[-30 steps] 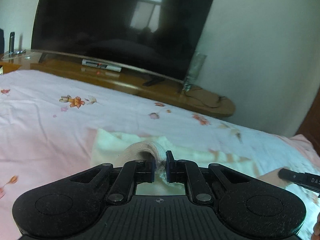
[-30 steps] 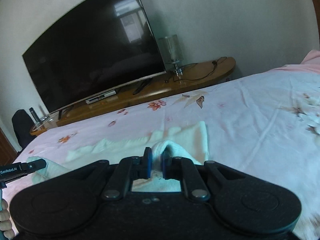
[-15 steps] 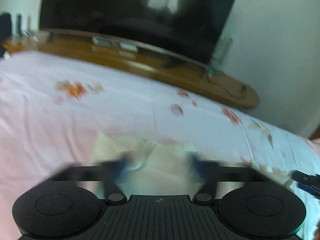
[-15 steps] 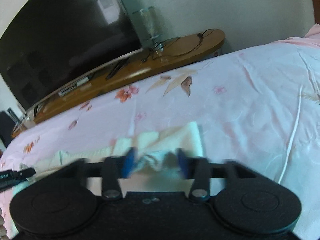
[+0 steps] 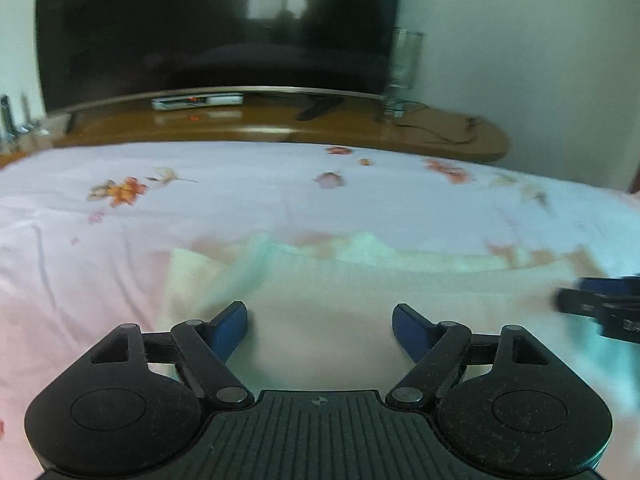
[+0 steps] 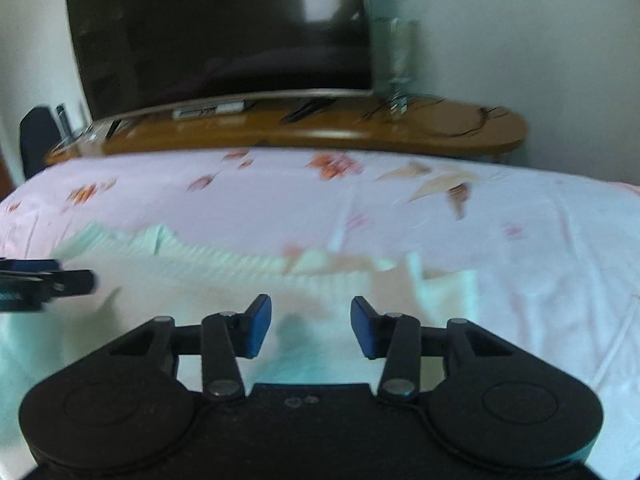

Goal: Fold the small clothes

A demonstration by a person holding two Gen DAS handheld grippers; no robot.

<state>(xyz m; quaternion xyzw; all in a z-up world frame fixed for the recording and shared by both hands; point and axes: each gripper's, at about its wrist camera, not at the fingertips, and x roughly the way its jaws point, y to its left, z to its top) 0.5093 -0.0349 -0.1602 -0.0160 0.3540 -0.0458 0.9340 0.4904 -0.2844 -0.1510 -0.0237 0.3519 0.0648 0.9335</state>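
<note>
1. Let go since a second ago: then both claws pinched a raised fold of the pale garment; now neither clamps anything.
2. Left claw [image 5: 320,330]: jaws well apart, pulled in a little within the last half second after swinging wide; nothing pressed between the blue pads [image 5: 230,330], only flat cloth lying beyond and below them.
3. Right claw [image 6: 311,328]: jaws apart, narrower than the left pair and just been closing; no fabric gripped, cloth lying under the gap.
4. Garment [image 5: 340,292]: spread flat on the pink flowered bedsheet [image 5: 240,196] straight ahead of both claws, reaching out past each claw's outer finger; ribbed far edge just beyond the fingertips, bare sheet beyond that.
5. Other claw visible at the side of each view, low over the same cloth.
6. Judged progress: one fold apparently laid down and released; near edge now flat, no bunching seen, though motion blur hides finer creases.
7. Judged remainder: garment looks wide across, so likely another fold inward from the sides, then smoothing; whether more clothes wait cannot be told.
8. Television [image 5: 216,24] and wooden stand [image 5: 280,128] far ahead, beyond the bed, uninvolved.
</note>
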